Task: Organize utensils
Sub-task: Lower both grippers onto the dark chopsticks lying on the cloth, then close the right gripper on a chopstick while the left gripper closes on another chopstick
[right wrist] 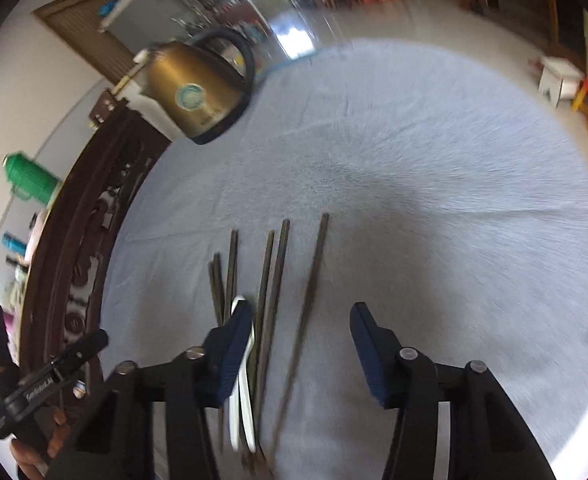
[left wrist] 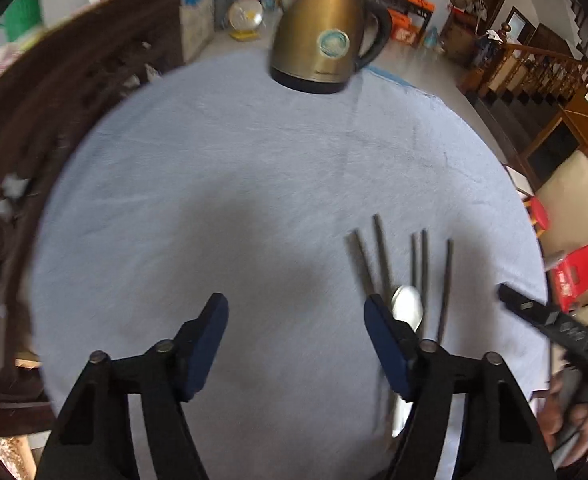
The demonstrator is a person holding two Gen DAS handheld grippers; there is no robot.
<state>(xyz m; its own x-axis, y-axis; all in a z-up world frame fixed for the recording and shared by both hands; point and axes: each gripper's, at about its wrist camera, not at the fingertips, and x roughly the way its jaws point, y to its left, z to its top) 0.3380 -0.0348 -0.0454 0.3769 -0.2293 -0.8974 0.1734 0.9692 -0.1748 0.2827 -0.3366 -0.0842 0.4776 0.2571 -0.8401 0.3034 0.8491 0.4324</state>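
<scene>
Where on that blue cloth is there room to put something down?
The wide middle of the blue cloth is bare, between the kettle at the far edge and the open left claw. It is crowded where the chopsticks and spoon lie.

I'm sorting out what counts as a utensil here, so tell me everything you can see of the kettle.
The kettle is a rounded, brass-coloured body that looks like brushed metal, narrowing toward the top, with a black base and a black loop handle on one side. A round teal and white sticker sits on its side. It stands upright at the far edge of the pale blue cloth, well apart from the chopsticks and spoon. Neither tool touches it.
</scene>
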